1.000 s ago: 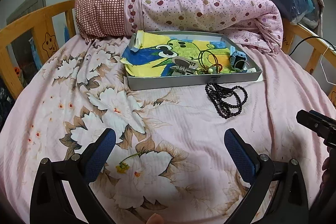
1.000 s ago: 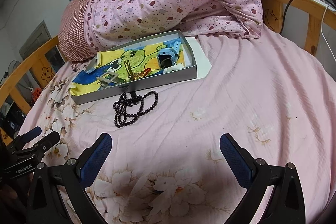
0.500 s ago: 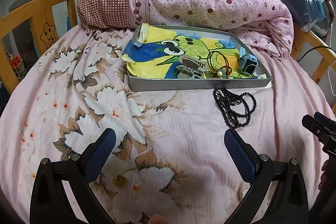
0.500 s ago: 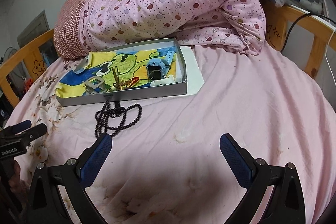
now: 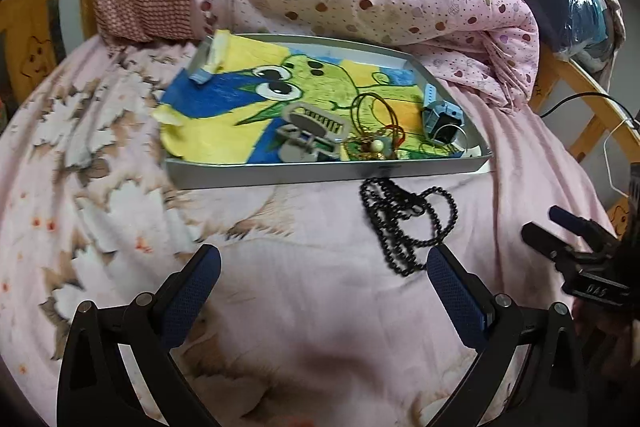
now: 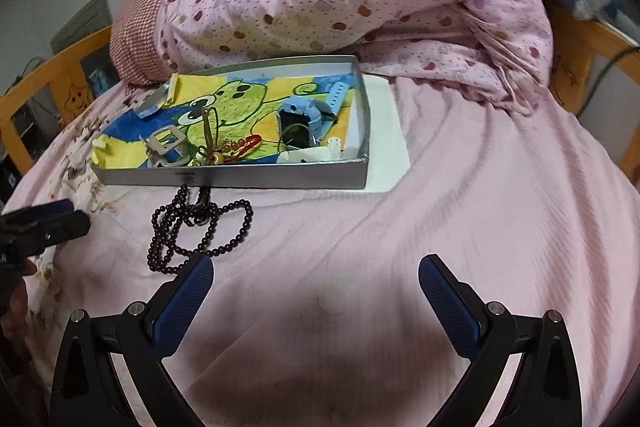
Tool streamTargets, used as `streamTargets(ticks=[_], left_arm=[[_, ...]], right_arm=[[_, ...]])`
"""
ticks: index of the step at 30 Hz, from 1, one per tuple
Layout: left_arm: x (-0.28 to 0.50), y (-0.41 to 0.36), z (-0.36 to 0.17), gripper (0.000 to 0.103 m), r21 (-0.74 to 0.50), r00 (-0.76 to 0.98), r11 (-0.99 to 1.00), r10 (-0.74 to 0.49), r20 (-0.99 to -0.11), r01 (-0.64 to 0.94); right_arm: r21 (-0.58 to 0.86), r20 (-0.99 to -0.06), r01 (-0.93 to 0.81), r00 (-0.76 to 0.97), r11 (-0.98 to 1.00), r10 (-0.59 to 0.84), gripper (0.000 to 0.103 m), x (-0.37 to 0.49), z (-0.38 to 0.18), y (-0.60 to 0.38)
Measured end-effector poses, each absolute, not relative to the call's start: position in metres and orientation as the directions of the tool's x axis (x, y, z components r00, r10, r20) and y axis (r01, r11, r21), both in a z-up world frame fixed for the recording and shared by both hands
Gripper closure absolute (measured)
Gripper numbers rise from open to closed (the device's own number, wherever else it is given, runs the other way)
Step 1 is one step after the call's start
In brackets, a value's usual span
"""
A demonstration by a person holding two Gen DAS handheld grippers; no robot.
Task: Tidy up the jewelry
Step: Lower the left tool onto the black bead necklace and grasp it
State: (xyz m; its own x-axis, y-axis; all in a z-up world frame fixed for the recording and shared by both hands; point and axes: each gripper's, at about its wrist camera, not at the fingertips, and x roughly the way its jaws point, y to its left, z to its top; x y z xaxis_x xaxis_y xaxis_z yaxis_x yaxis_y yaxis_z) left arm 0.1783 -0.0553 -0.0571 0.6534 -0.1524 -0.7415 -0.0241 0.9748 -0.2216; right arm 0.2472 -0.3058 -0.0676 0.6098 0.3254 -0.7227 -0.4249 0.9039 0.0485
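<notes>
Two grippers spread wide, empty: left gripper (image 5: pixel 324 269); right gripper (image 6: pixel 316 277) | dark beaded necklace (image 6: pixel 196 231) coiled on pink bedsheet (image 6: pixel 460 227), just before shallow grey metal tray (image 6: pixel 240 181)

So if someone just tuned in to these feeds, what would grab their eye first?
Probably the bright frog drawing lining the grey tray at the middle of the bed, with a blue watch and gold trinkets on it. Next, the dark bead necklace heaped on the pink sheet just outside the tray's front wall.
</notes>
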Motion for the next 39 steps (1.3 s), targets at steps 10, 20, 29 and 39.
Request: streamTargets(ticks=[10,20,29,39], left_arm=[[0.200,-0.062,-0.071,0.003,-0.272,0.634,0.962,-0.217,-0.742,0.011],[0.215,-0.072,-0.087,0.045,-0.305,0.597,0.950,-0.281,-0.751,0.063],[0.226,-0.078,-0.097,0.067,-0.327,0.575,0.940,-0.320,-0.753,0.095],[0.239,-0.082,-0.102,0.097,-0.312,0.560,0.945,-0.312,-0.768,0.098]], right_arm=[[0.103,-0.690,-0.478,0.598,0.872,0.409,0.000,0.269,-0.070,-0.309],[0.189,-0.649,-0.588,0.526,0.787,0.549,0.031,0.289,-0.076,-0.299],[0.186,-0.658,-0.708,0.425,0.681,0.622,0.060,0.291,-0.087,-0.269],[0.164,-0.699,-0.774,0.346,0.612,0.625,0.066,0.288,-0.097,-0.244]])
